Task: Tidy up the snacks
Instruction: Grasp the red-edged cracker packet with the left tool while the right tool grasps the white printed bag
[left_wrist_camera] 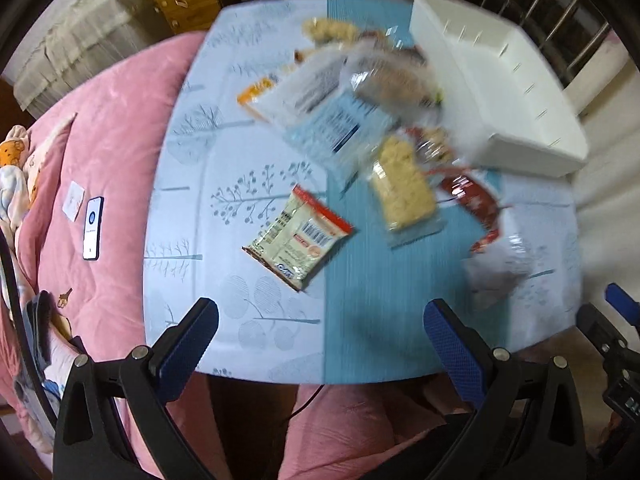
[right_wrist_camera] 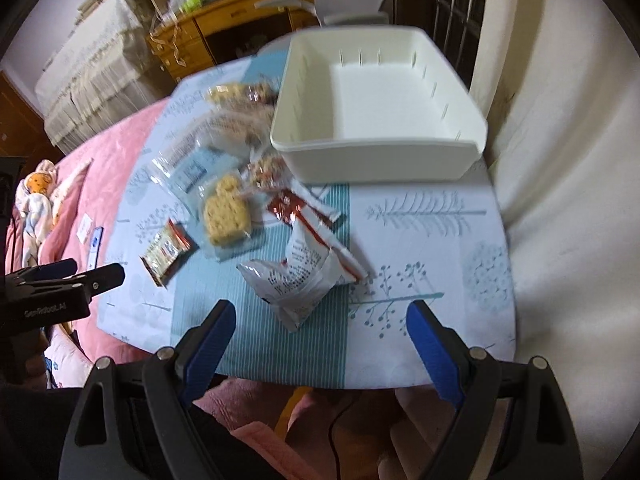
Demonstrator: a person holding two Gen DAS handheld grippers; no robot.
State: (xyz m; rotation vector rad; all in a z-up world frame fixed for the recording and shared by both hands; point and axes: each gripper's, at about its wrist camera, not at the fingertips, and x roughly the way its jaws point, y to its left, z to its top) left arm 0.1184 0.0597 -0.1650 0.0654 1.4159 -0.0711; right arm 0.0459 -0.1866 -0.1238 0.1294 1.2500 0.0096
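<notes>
Both grippers (left_wrist_camera: 320,344) (right_wrist_camera: 320,340) spread, empty, above table (right_wrist_camera: 420,240).
Packets (right_wrist_camera: 298,280) look light, crinkly, slippery; pinch a sealed edge, then bin (right_wrist_camera: 380,160).

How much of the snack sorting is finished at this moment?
Nothing looks done yet: the white bin holds no snacks. Nothing is in hand either; the left gripper and right gripper are both open above the table edge. All is left: the green-and-red packet, the white pouch, the clear-wrapped biscuit pack and the rest of the pile still lie on the tablecloth.
</notes>
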